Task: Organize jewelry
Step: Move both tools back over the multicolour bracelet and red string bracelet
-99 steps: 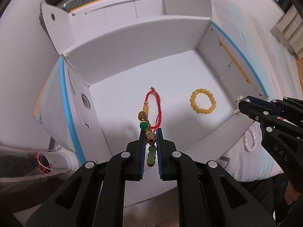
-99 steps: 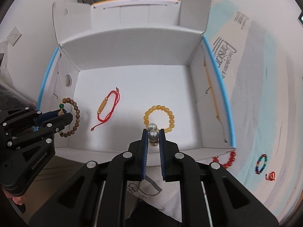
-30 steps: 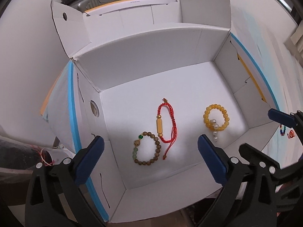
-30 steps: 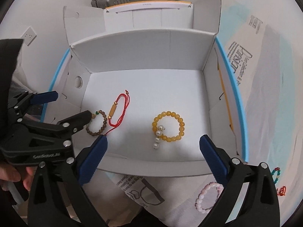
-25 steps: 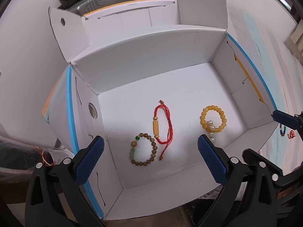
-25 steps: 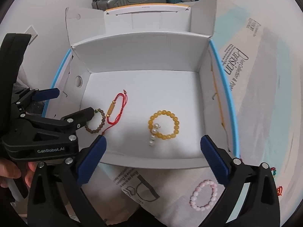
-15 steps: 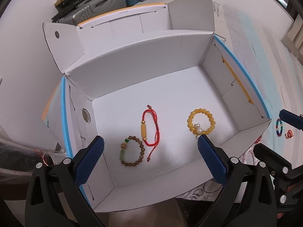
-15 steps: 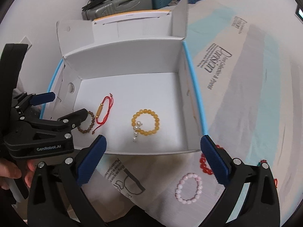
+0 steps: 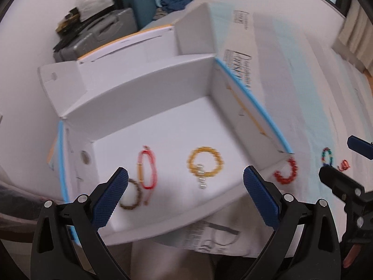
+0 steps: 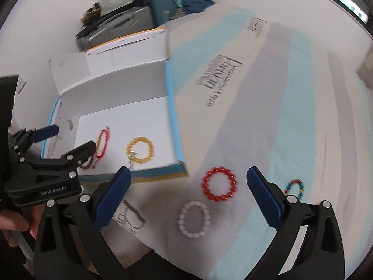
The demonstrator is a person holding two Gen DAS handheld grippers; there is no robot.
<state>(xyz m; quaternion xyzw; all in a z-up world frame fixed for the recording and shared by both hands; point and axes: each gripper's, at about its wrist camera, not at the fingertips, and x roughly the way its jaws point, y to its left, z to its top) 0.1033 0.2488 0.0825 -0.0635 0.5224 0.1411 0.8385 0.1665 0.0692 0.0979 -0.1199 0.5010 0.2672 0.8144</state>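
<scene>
A white cardboard box (image 9: 149, 93) holds a brown bead bracelet (image 9: 131, 194), a red cord bracelet (image 9: 146, 170), a yellow bead bracelet (image 9: 206, 161) and a small pearl piece (image 9: 202, 182). On the cloth to the right of the box lie a red bead bracelet (image 10: 219, 184), a pink bead bracelet (image 10: 194, 219) and a multicoloured bracelet (image 10: 295, 187). My left gripper (image 9: 185, 194) is open and empty over the box's near edge. My right gripper (image 10: 188, 198) is open and empty above the pink and red bracelets.
A small red trinket (image 9: 344, 164) lies beyond the multicoloured bracelet (image 9: 327, 156). The cloth (image 10: 279, 93) is pale blue and white with printed text. Suitcases (image 9: 98, 35) and clutter stand behind the box against the wall.
Both grippers have opened and left the brown bracelet and the pearl piece in the box. Both have drawn back and swung right; the right one now faces the bracelets on the cloth.
</scene>
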